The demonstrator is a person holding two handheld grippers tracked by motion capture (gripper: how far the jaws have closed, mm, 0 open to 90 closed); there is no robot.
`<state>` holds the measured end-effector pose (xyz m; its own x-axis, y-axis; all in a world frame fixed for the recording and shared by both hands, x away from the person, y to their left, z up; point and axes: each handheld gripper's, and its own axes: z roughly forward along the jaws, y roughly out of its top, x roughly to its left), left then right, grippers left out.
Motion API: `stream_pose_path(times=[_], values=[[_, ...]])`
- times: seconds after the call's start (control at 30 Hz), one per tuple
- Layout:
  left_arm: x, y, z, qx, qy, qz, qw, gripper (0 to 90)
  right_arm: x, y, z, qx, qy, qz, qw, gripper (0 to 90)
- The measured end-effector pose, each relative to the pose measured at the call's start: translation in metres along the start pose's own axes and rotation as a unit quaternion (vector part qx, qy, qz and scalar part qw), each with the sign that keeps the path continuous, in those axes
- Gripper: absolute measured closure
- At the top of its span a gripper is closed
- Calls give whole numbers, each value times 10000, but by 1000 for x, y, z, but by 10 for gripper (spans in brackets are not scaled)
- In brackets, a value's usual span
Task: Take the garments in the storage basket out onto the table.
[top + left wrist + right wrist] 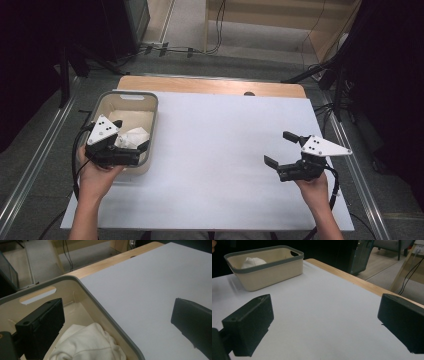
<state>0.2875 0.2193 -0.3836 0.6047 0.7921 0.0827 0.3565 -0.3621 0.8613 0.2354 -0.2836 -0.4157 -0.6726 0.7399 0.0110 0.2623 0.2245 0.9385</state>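
Two hand-held grippers hang with jaws spread wide and empty: the left gripper (131,138) straddles the rim of a cream storage basket (156,111), the right gripper (281,148) idles over the white tabletop (220,150). A crumpled white cloth (87,345) lies inside the basket, so the putting-away looks done, with only withdrawal seemingly left.

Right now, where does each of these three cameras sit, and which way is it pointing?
High view: above the person's side, looking forward and down on the table; both forearms, left gripper and right gripper show.
Left gripper view: rides the left gripper over the bin rim, looking at the cloth inside; its open jaws show.
Right gripper view: rides the right gripper, low over the table, facing the bin; its open jaws show.
All three share the bin, cloth and white tabletop.
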Motion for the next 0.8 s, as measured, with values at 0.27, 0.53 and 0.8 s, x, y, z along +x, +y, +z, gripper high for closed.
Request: stream_pose_path(times=[0.27,0.53,0.8], values=[[10,-5,5,313,271,-159,9990,0,1,1,-1,-5,20,-30,10000,0],[24,-11,12,655,413,-482,9958,0,1,0,0,22,8,-34,10000,0],[33,-15,19,955,543,-587,9922,0,-1,0,-2,16,-4,-18,10000,0]])
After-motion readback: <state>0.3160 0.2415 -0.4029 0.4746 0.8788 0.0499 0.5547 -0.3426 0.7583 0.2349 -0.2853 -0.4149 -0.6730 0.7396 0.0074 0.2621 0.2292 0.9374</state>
